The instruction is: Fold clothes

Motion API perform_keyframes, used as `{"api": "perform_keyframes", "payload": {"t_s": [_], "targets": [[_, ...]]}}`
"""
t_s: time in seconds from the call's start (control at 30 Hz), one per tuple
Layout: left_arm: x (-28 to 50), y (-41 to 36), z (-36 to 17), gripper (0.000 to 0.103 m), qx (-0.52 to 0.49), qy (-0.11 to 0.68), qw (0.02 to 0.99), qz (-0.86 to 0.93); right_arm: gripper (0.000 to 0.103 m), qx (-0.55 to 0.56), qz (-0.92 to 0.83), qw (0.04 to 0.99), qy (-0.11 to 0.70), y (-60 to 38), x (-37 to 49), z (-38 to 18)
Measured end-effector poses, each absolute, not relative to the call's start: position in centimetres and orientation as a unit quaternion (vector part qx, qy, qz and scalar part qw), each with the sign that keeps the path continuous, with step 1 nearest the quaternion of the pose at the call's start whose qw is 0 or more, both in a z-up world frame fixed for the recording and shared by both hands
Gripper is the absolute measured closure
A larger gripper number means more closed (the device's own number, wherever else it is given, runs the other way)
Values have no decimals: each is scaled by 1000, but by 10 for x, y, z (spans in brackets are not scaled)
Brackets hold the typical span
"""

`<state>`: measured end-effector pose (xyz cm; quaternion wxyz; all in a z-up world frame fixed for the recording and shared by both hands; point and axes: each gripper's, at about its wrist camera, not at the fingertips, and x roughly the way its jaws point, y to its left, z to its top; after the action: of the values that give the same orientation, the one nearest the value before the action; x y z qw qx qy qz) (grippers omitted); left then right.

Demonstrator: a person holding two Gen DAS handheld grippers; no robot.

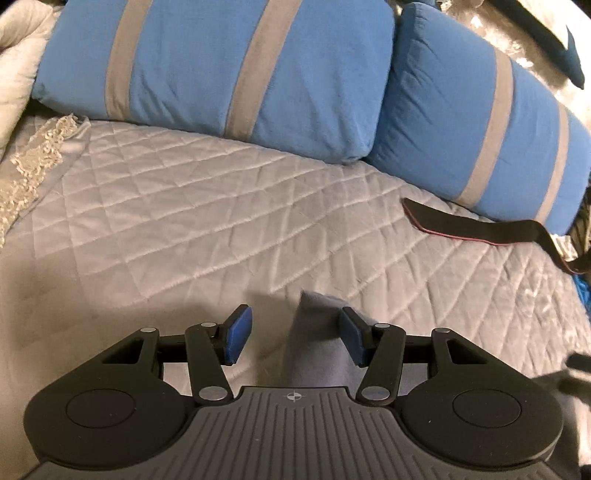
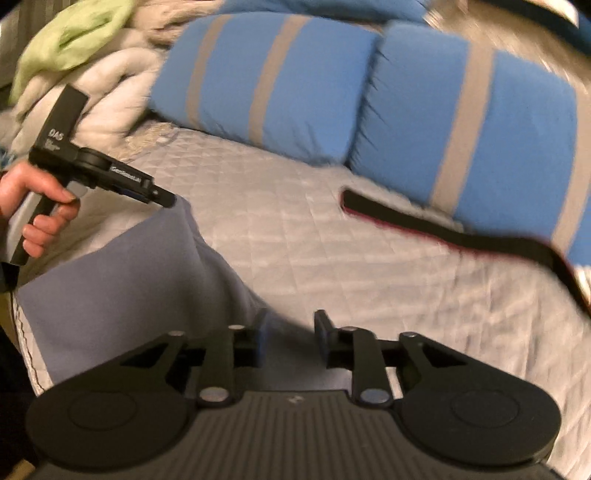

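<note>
A grey-blue garment point(image 2: 122, 280) lies on the quilted bedspread point(image 2: 332, 258) at the near left. One corner of it point(image 1: 314, 332) rises between the fingers of my left gripper point(image 1: 293, 338), whose jaws stand wide apart around it without pinching. In the right wrist view the left gripper point(image 2: 168, 199) is at the garment's raised far corner. My right gripper point(image 2: 291, 343) is open, with its left finger point(image 2: 258, 339) against the garment's near edge; the view is blurred.
Two blue pillows with grey stripes point(image 1: 236, 70) point(image 1: 480, 122) lie across the far side of the bed. A black strap with a red edge point(image 1: 472, 223) lies in front of the right pillow. White bedding point(image 2: 107, 96) and a green cloth point(image 2: 70, 33) are piled at the far left.
</note>
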<state>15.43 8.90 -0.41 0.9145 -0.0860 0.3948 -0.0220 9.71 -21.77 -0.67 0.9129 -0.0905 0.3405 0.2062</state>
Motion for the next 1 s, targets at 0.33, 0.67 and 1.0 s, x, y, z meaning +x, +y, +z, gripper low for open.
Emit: {"api": "perform_keyframes", "payload": {"t_s": [0.33,0.67,1.0], "targets": [[166,76,-30,51,-1,404,915,6,73,-63,142,925,348,-232,106,-38],[134,82,20,53,6,369,923,-107,58,-118,256,899,336,-232,112,-20],[95,47,-10,53,144,446,858,-210,97,-89,352,831,422,-228,162,-27]]}}
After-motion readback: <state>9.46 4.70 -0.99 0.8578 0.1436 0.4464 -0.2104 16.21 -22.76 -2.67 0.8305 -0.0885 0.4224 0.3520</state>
